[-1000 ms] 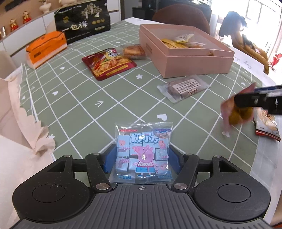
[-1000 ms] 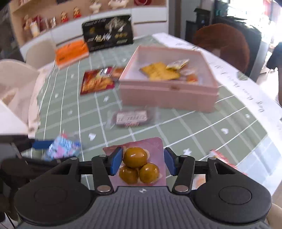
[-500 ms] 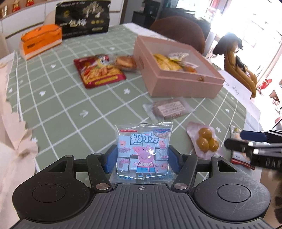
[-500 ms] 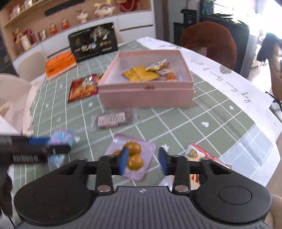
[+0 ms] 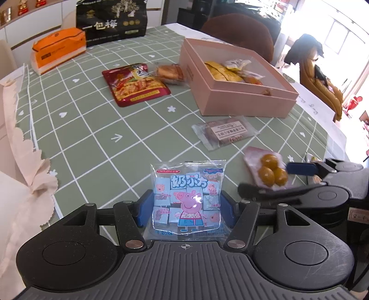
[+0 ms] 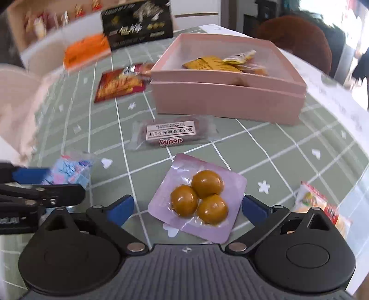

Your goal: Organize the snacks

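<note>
My left gripper is shut on a clear blue Peppa Pig candy bag, held above the green checked tablecloth. My right gripper is open, its blue pads on either side of a pink pack of three brown eggs that lies flat on the cloth; the pack also shows in the left wrist view. The open pink box holds several yellow snack packs. The left gripper with its bag shows at the left of the right wrist view.
A clear-wrapped brown bar, a red snack pouch and a small pastry pack lie on the cloth. An orange tissue box and a black bag stand at the back. A red-white packet lies near the right edge.
My right gripper has let go of the egg pack, which now lies on the cloth, and its jaws have opened wide. My left gripper still holds the candy bag.
</note>
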Tool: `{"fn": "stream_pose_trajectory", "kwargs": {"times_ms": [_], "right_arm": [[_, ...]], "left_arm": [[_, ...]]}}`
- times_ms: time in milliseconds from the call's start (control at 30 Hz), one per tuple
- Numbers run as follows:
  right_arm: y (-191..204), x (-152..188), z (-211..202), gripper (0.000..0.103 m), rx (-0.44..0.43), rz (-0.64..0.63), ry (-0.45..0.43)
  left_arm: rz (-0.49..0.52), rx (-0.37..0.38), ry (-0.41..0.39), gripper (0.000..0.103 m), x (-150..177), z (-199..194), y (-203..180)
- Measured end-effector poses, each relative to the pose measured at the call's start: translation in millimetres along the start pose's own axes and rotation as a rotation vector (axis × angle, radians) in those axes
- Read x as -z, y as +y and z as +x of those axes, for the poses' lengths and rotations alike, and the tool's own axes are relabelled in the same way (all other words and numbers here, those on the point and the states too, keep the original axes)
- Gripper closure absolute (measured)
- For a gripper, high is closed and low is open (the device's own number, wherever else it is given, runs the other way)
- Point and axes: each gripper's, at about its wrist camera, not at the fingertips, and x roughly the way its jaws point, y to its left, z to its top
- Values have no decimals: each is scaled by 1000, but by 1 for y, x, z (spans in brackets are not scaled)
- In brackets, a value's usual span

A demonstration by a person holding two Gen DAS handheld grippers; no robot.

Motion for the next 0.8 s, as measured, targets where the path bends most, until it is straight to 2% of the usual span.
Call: {"fn": "stream_pose_trajectory", "kwargs": {"times_ms": [33,67,100,200,300,333,367,400,433,600,633,700,800], "right_arm": [[2,0,0,12,6,-10,-4],[3,-1,-3,23,4,-11,-12],[2,-2,-6,27,-3,-8,-16],[-9,-5,-14,32,-36,43,-10],[-14,-4,-22,34,-18,42,-20],[-16,-4,-27,43,-18,39,-29],[-17,-2,-32,62,-22,36,-40],[-18,-2,-37,73,-32,30,-38],[-19,-1,-41,74,-31,28,-42],[-31,2,-53,73,-23,35,-65],[-34,3,-52,69,-30,45,-62],[-39,2,-47,48,-9,70,-66],[-49,-2,-31,42,13,114,-84]], "left_arm": [[1,4,0,37,0,-1,0],[1,6,-1,37,1,-1,0],[-1,8,-2,37,2,-2,0],[-6,16,2,37,2,-2,0],[-6,20,1,37,3,-4,0],[-6,23,0,37,3,-4,-1],[-7,28,-2,37,3,-5,-1],[-7,33,-5,37,3,-5,-1],[-7,37,-5,37,2,-5,-2],[-3,49,7,37,3,-1,-7],[-4,50,11,37,3,0,-8],[-7,55,18,37,4,2,-9],[-1,61,27,37,5,3,-10]]}}
